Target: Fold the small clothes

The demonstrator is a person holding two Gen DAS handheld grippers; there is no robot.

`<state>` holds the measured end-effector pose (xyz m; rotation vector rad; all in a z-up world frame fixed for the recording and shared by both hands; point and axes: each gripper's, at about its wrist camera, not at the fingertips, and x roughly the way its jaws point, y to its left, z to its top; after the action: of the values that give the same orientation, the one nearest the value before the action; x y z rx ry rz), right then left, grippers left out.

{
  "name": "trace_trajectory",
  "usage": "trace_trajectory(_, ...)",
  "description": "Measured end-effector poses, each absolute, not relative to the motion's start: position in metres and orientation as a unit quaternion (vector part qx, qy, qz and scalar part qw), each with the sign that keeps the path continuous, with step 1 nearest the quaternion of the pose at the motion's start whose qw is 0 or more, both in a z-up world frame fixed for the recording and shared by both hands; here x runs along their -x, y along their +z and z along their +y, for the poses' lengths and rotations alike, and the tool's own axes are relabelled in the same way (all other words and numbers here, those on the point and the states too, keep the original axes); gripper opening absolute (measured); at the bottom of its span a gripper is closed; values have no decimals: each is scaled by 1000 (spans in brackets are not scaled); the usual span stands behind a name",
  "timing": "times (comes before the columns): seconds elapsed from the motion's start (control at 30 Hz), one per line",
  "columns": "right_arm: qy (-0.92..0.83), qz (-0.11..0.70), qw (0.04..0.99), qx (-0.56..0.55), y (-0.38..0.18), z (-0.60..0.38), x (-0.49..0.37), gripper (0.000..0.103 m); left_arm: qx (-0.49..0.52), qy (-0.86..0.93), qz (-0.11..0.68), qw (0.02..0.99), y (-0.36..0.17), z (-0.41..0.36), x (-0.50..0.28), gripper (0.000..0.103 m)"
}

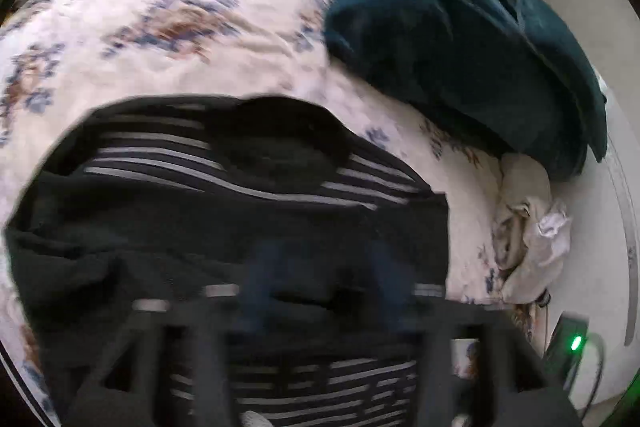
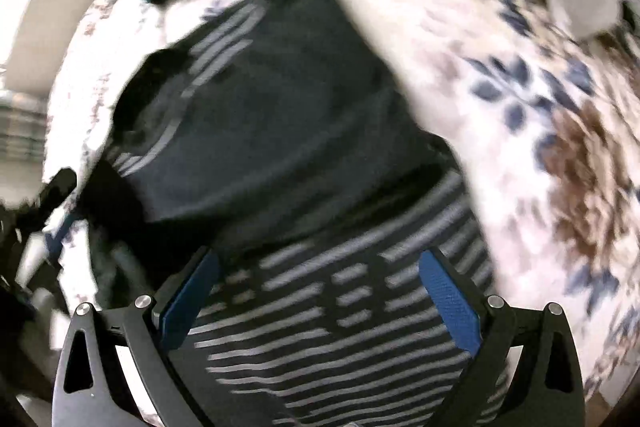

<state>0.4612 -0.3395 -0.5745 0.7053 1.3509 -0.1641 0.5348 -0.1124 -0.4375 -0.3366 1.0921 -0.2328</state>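
The dark striped garment (image 2: 280,147) lies on the floral bedsheet (image 2: 540,107), directly under and ahead of my right claw (image 2: 320,287). To fold well, I should take one edge only, lift it low and lay it flat over the rest. My right claw is spread wide, pads (image 2: 448,299) on either side of the striped cloth, pinching nothing. My left claw (image 1: 320,279) is blurred over the same garment; whether it grips I cannot tell.

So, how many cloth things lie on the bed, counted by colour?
Black with grey stripes: 1, the striped garment
Dark teal: 1, the teal blanket
White with floral print: 1, the floral bedspread
Pale crumpled cloth: 1
Total: 4
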Motion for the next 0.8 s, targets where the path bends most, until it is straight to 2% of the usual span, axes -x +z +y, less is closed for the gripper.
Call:
trace_trajectory(0.03, -58, 607, 724, -323, -571, -338, -467, 102, 148, -88, 503, 847, -430, -92, -526, 103)
trace_trajectory(0.13, -25, 605, 728, -320, -571, -322, -492, 102, 116, -26, 490, 864, -424, -39, -510, 103)
trace_trajectory(0.27, -6, 617, 726, -302, -591, -286, -535, 102, 83, 74, 513, 851, -437, 35, -488, 103)
trace_trajectory(0.37, -9, 663, 707, -245, -624, -254, -566, 101, 77, 138, 545, 824, -461, 81, -479, 103)
trace_trajectory(0.4, -5, 676, 699, -232, -633, -245, -570, 96, 81, 153, 550, 817, -468, 90, -476, 103)
trace_trajectory(0.43, -14, 675, 706, -213, -631, -239, -571, 62, 86, 169, 552, 812, -473, 102, -472, 103)
trace_trajectory(0.47, -26, 669, 721, -182, -625, -232, -571, 19, 93, 183, 552, 808, -477, 111, -468, 103)
trace_trajectory(0.5, -37, 658, 738, -142, -614, -224, -571, 6, 100, 193, 554, 804, -483, 116, -466, 103)
trace_trajectory(0.67, -73, 589, 791, -148, -556, -254, -551, 3, 154, 221, 555, 787, -497, 126, -457, 103)
trace_trajectory(0.8, -144, 593, 775, -163, -546, -312, -536, 3, 168, 216, 552, 788, -501, 121, -465, 103)
